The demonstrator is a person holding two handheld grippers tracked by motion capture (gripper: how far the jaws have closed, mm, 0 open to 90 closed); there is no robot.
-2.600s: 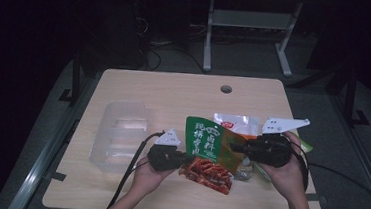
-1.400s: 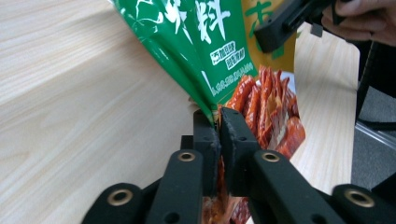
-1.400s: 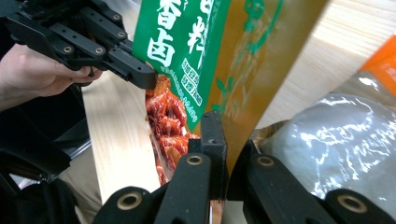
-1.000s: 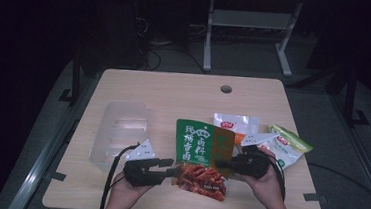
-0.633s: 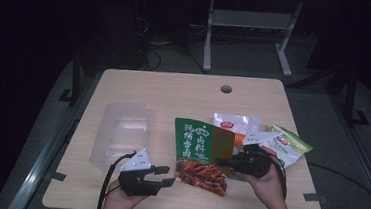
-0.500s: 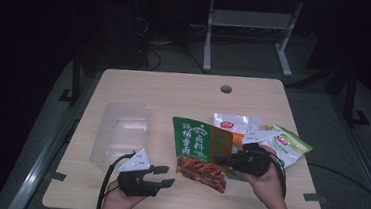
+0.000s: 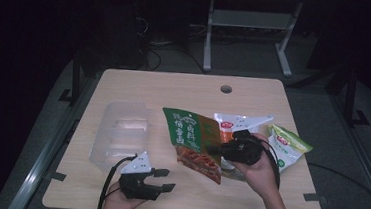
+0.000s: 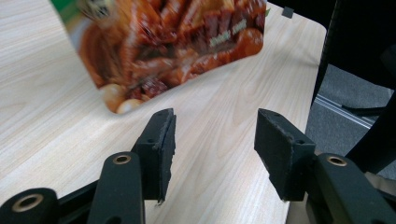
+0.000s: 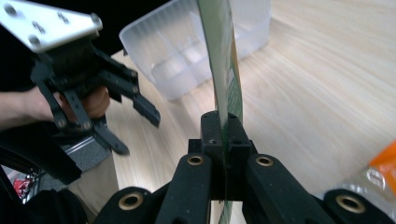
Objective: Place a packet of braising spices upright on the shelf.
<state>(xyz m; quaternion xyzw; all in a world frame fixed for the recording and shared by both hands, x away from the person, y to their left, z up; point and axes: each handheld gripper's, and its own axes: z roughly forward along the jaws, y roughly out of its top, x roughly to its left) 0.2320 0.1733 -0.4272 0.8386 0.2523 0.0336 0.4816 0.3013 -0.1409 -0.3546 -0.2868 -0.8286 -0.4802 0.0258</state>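
Observation:
A green and red snack packet (image 7: pixel 193 142) is held up off the table, tilted, with my right gripper (image 7: pixel 216 149) shut on its right edge. The right gripper view looks along the packet (image 9: pixel 222 56) edge-on, clamped between the jaws of my right gripper (image 9: pixel 224 135). Near the table's front edge, left of the packet, my left gripper (image 7: pixel 163 179) is open and holds nothing. In the left gripper view the open gripper (image 8: pixel 212 149) points at the packet's red lower end (image 8: pixel 173 42), which is a short way ahead and not touched.
A clear plastic container (image 7: pixel 121 134) with compartments stands at the table's left. A white and orange packet (image 7: pixel 234 122) and a green and white packet (image 7: pixel 286 145) lie behind and right of my right hand. A cable hole (image 7: pixel 226 89) sits at the back.
My left gripper has drawn back from the packet toward the front edge and stands open. The right gripper has raised the packet and carried it slightly left.

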